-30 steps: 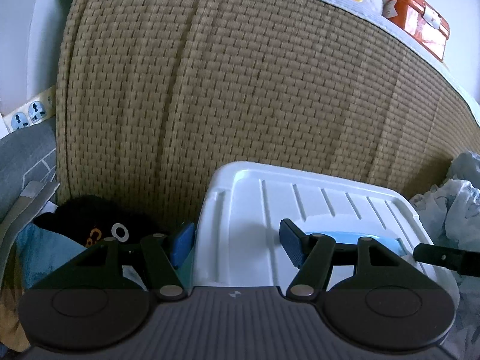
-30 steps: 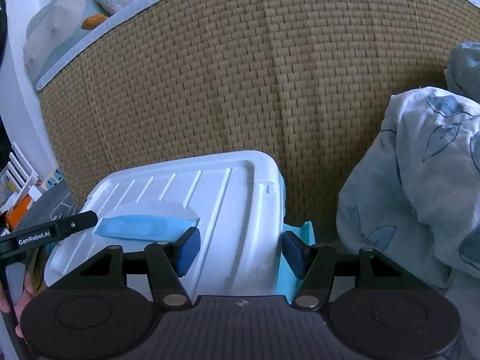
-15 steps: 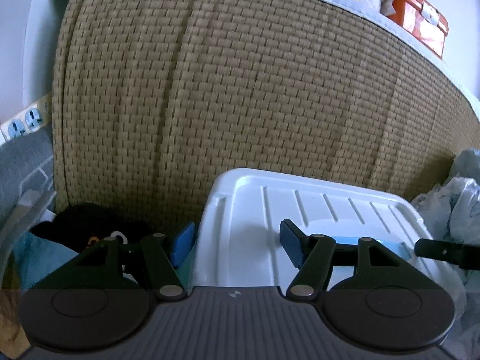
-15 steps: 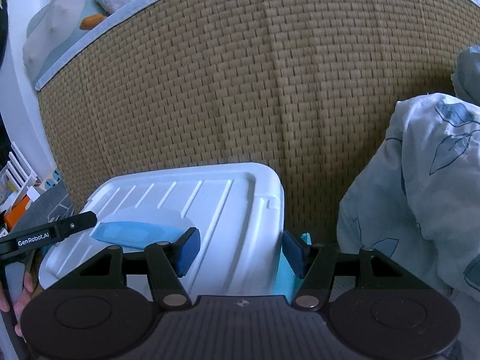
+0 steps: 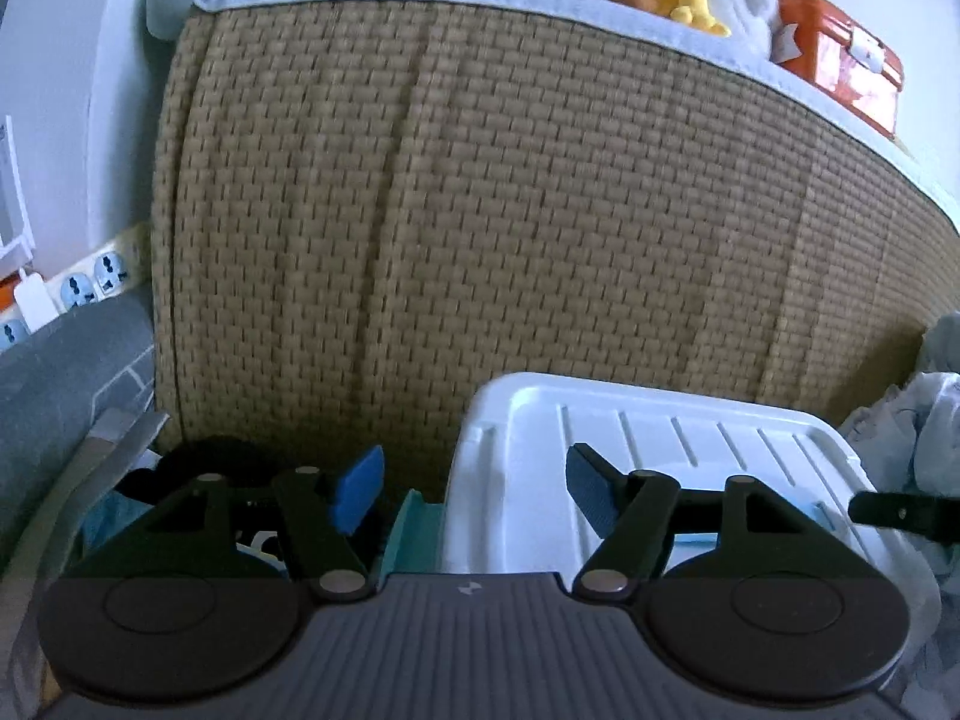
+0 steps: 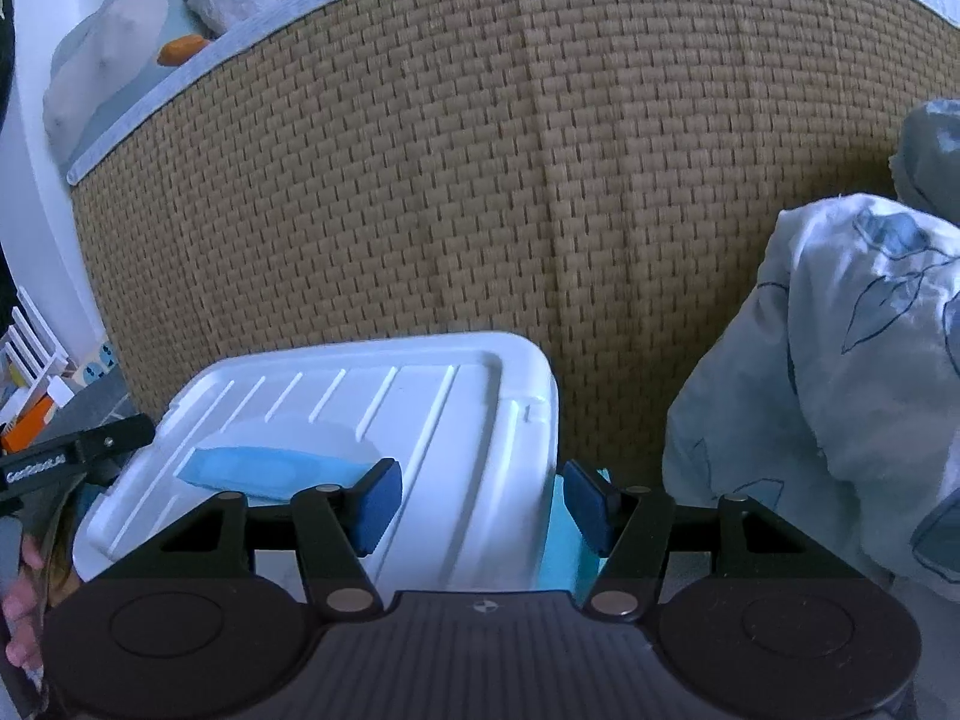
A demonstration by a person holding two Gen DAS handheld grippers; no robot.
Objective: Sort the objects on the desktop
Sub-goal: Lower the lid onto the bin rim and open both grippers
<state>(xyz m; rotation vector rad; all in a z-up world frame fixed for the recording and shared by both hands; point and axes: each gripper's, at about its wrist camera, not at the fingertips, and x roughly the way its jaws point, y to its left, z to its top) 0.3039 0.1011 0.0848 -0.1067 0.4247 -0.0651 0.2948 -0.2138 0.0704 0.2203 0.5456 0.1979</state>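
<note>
A: Risk check? The white-lidded storage box sits lower centre in both views, against the woven panel. Left gripper straddles its left end, right gripper its right end.

B: Left jaws have just been opening; pads stand apart, left pad clear of the box wall, the other over the lid. Right jaws also apart, one pad over the lid, one by the teal side; can't tell if they press.

A: So no firm clamp that I can see. A lift now could slip or tip the box, or pop the lid.

B: Long axis runs left-right across the frame, lid up, blue handle along that axis.
</note>
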